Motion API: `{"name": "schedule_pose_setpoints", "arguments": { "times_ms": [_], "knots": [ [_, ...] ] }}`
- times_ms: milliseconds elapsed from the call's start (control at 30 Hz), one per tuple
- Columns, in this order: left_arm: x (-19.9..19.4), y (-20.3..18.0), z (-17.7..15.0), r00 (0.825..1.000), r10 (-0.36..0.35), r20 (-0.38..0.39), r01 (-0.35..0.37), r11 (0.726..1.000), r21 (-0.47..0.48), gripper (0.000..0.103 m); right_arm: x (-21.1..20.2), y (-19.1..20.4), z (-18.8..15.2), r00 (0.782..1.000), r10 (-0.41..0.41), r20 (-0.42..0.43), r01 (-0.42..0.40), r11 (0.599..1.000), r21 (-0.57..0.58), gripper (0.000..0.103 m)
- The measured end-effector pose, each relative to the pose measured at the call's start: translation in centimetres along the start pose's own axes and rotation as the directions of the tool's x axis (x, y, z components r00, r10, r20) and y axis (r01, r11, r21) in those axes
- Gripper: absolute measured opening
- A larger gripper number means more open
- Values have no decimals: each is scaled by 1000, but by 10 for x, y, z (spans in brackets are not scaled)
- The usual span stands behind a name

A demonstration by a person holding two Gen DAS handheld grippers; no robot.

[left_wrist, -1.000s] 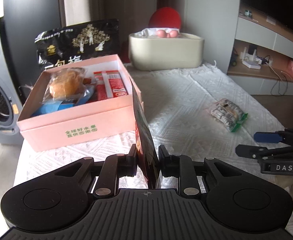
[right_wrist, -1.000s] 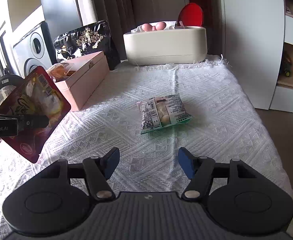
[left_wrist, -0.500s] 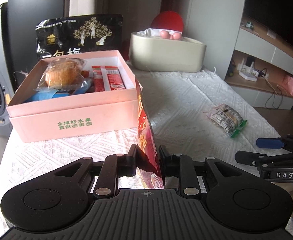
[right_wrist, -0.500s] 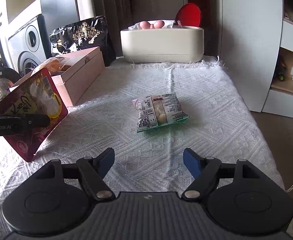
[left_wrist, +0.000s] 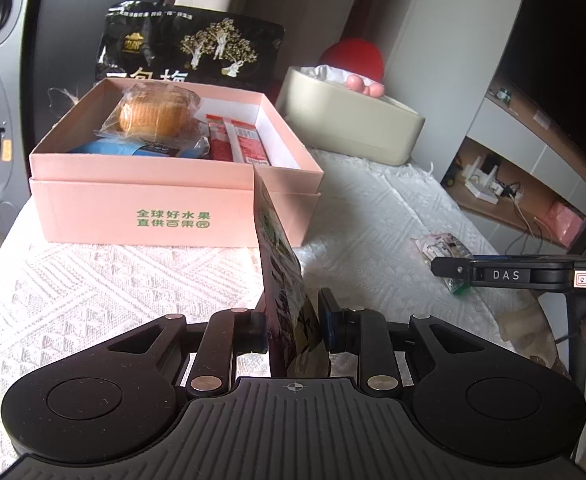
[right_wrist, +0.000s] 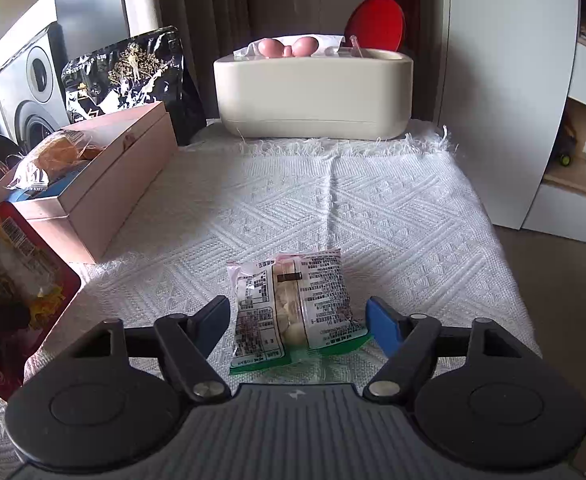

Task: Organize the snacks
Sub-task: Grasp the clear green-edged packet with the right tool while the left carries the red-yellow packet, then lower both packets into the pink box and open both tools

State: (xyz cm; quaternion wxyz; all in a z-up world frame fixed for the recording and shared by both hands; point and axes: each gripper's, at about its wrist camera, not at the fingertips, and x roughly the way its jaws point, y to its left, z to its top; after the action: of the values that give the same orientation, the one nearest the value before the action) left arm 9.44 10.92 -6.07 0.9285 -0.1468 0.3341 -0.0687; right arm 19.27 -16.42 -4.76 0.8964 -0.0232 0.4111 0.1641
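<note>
- The left gripper (left_wrist: 293, 322) was clamped on a dark red snack pouch (left_wrist: 283, 280), held edge-on at the centre of the left wrist view, and it had drawn closer to the pink box (left_wrist: 145, 208) than a second before; the box now filled the middle left of that frame.
- The pouch's top edge stood just in front of the box's near wall, not yet over the opening.
- Inside the box lay a wrapped round cake (left_wrist: 153, 114), a blue packet (left_wrist: 105, 148) under it, and red stick sachets (left_wrist: 239, 142) toward the right.
- The right gripper (right_wrist: 297, 320) had come forward and down: its blue-padded jaws stood wide apart on either side of the green-edged snack packet (right_wrist: 293, 304), which lay flat on the white knitted cloth (right_wrist: 393, 216) at the lower centre of the right wrist view, where a second earlier it had lain well ahead of the fingers.
- I could not tell whether the pads touched the packet.
- At the top of both views stood a black printed bag (left_wrist: 189, 44) behind the box and a cream tub (right_wrist: 313, 92).
</note>
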Motion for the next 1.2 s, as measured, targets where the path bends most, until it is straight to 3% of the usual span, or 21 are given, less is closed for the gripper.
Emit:
{"name": "schedule_pose_setpoints", "arguments": {
  "times_ms": [100,167,200,433,600,833,1100,1200],
  "knots": [
    [0,3,-1,1000,-5,-4,5,1000,-17,27,-14,5,-6,1000,1,24,0,1000,-27,67],
    [-3,2,-2,1000,-6,-5,6,1000,-17,27,-28,13,-10,999,0,40,3,997,-72,56],
    [-5,1,-3,1000,-7,-5,7,1000,-14,27,-38,18,-13,999,14,43,-10,996,-91,56],
    [-32,-1,-16,999,-28,-15,28,1000,-7,26,-88,41,-24,974,228,-12,-228,970,-88,56],
    [-62,0,-15,998,-63,14,63,998,-18,25,-121,69,-24,959,280,35,-270,947,-171,56],
    [-73,11,48,983,-83,162,91,995,-41,24,-146,91,-15,950,298,98,-268,933,-239,56],
    [-9,41,133,970,-100,222,139,976,-169,24,-145,92,-13,960,263,99,-233,942,-243,56],
    [19,48,148,979,-62,195,98,979,-181,24,-140,90,-14,964,251,90,-225,947,-231,56]
  ]
}}
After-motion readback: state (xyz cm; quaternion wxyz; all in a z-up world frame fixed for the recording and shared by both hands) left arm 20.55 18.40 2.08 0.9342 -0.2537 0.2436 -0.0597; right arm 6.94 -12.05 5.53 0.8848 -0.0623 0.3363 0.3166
